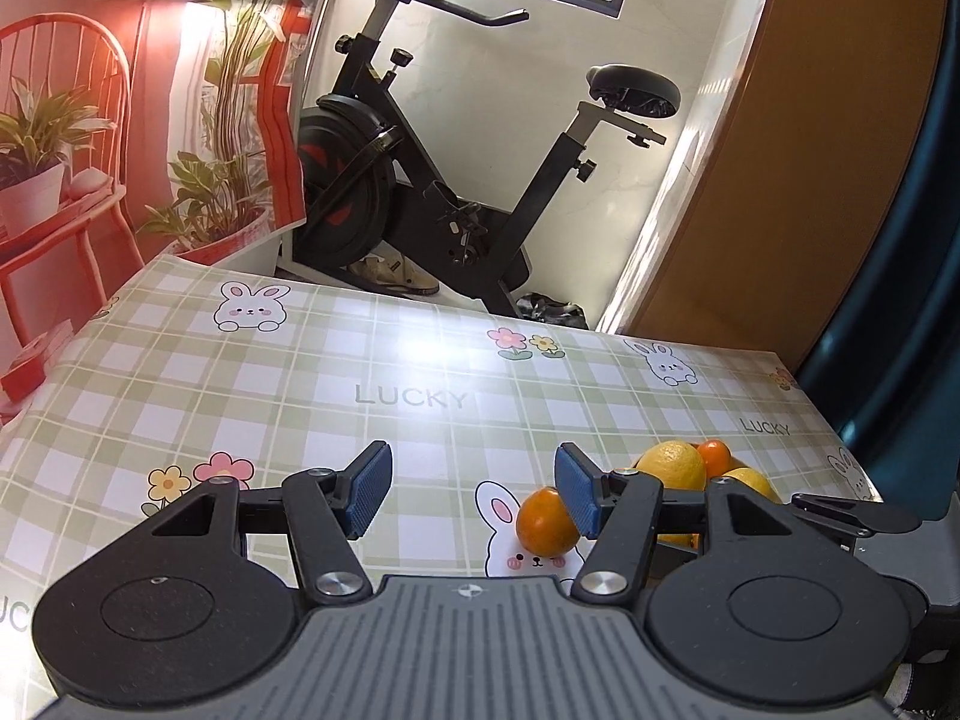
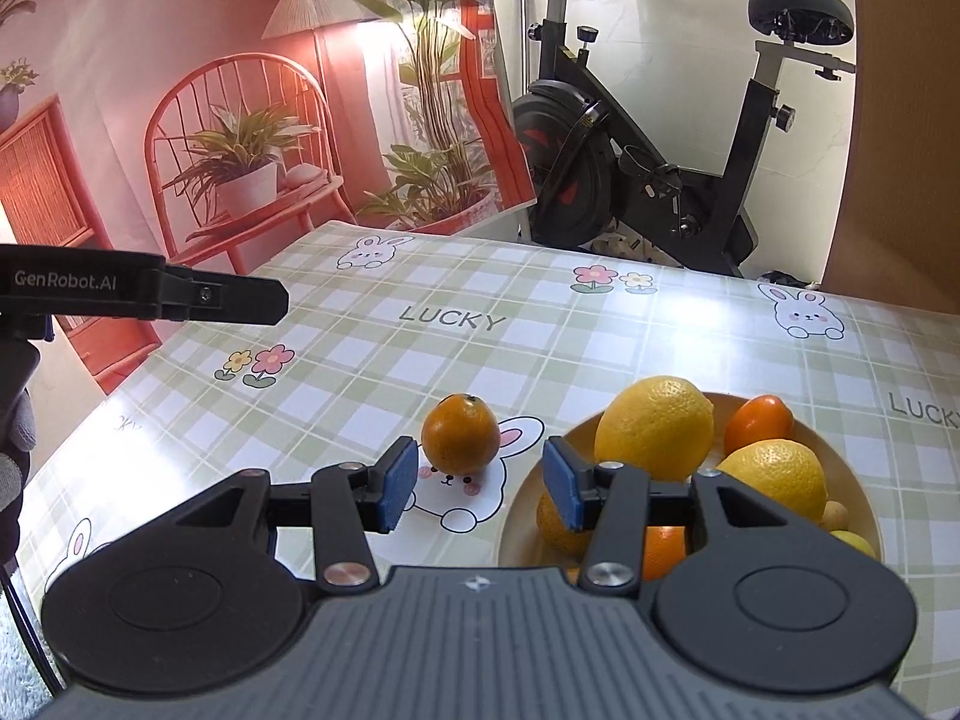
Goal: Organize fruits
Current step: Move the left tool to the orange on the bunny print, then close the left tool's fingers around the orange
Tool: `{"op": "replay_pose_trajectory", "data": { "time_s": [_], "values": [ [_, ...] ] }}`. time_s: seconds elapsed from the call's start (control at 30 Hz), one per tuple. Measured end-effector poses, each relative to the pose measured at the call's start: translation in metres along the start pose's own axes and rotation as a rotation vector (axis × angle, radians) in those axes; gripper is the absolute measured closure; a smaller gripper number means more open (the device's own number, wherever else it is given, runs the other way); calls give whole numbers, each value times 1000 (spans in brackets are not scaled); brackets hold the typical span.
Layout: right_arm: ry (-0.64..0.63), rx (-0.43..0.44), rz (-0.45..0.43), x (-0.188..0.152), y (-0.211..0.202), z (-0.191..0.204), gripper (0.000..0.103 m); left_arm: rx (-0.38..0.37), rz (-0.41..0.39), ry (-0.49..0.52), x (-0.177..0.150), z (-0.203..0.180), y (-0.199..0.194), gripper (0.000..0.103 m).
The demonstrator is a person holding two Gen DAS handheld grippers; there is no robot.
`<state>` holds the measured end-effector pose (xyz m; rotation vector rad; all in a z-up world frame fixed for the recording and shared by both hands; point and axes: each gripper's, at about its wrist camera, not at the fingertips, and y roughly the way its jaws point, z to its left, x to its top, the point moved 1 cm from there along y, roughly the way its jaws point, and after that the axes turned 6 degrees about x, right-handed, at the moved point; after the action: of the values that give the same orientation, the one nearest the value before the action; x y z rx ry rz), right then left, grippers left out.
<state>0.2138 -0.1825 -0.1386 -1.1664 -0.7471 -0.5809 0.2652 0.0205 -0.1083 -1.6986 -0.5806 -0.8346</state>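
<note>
Where the right gripper [image 2: 480, 489] hovers low over the checked green-and-white tablecloth [image 2: 372, 372], blue pads apart with nothing between them, pointing at a lone round orange fruit with a dimpled, glossy skin and a dark stem scar [image 2: 461, 433], standing on a printed rabbit just beyond the fingertips and touching neither pad. Just right of it, apart from it, a pale cream round bowl [image 2: 528, 498], partly hidden behind the right finger. Inside, counted as far as visible: two large yellow lemons [image 2: 654, 427] piled high, one small oval deep-orange fruit [image 2: 758, 422] at the back, two orange pieces low down behind the gripper, and two small yellowish bits at the right rim, too hidden to name. Left gripper [image 1: 474, 491] likewise with fingers spread and empty, over bare cloth, seen from the right wrist as a black bar at the left beside a gloved hand [image 2: 15, 438]. Beyond the fruit, wide open cloth up to the far table edge; past that edge one black exercise bike [image 1: 432, 180] and a red printed backdrop [image 2: 180, 90] at the left
</note>
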Motion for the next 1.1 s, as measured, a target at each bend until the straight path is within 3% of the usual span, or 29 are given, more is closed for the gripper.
{"op": "replay_pose_trajectory", "data": {
  "time_s": [0.3, 0.83, 1.1],
  "values": [
    [-25, 9, 22, 2, 14, 0, 54, -14, 46, -7, 1, 6, 17, 40],
    [-69, 34, 112, 7, 70, 2, 54, -164, 188, -10, -9, 1, 74, 41],
    [-62, 41, 116, 2, 80, 1, 54, -227, 249, 17, -17, -6, 97, 45]
  ]
}}
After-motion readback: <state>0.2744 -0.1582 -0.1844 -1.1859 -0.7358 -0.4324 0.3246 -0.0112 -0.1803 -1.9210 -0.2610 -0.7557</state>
